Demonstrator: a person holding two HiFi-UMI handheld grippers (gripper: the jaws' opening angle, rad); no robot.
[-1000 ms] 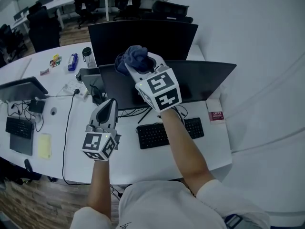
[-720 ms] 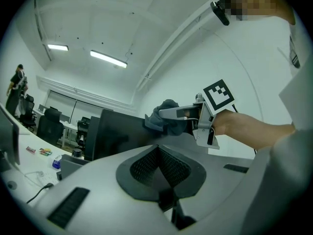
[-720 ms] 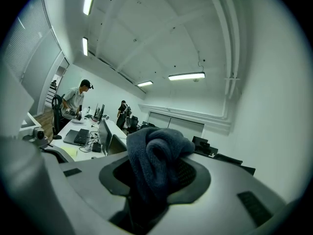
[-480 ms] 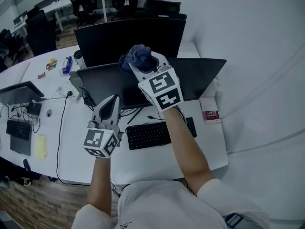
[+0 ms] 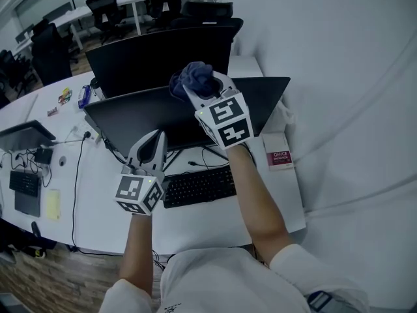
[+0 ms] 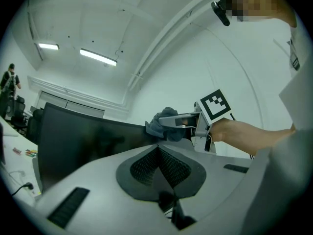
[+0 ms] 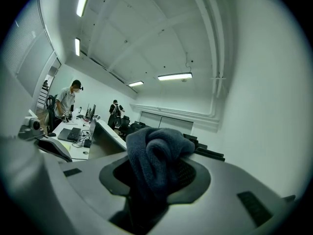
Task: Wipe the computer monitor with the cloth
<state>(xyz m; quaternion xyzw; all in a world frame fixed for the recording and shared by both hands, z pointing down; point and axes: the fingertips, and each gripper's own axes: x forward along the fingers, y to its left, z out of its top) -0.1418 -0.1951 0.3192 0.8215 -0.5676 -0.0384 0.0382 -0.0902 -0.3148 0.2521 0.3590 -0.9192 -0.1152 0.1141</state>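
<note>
The right gripper [image 5: 207, 91], clamped on the bunched cloth [image 5: 191, 77], rides the top edge of the monitor [image 5: 124, 119], whose length runs 9 to 3 o'clock, mostly toward 8 o'clock; the left gripper [image 5: 151, 143], jaws together and empty, hangs lower

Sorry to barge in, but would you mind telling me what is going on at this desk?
A person is working with a gripper in each hand. The right gripper is shut on a blue cloth, held up at the top edge of the nearer monitor. The left gripper is empty, its fingers together, held lower in front of that screen, near the keyboard.
</note>
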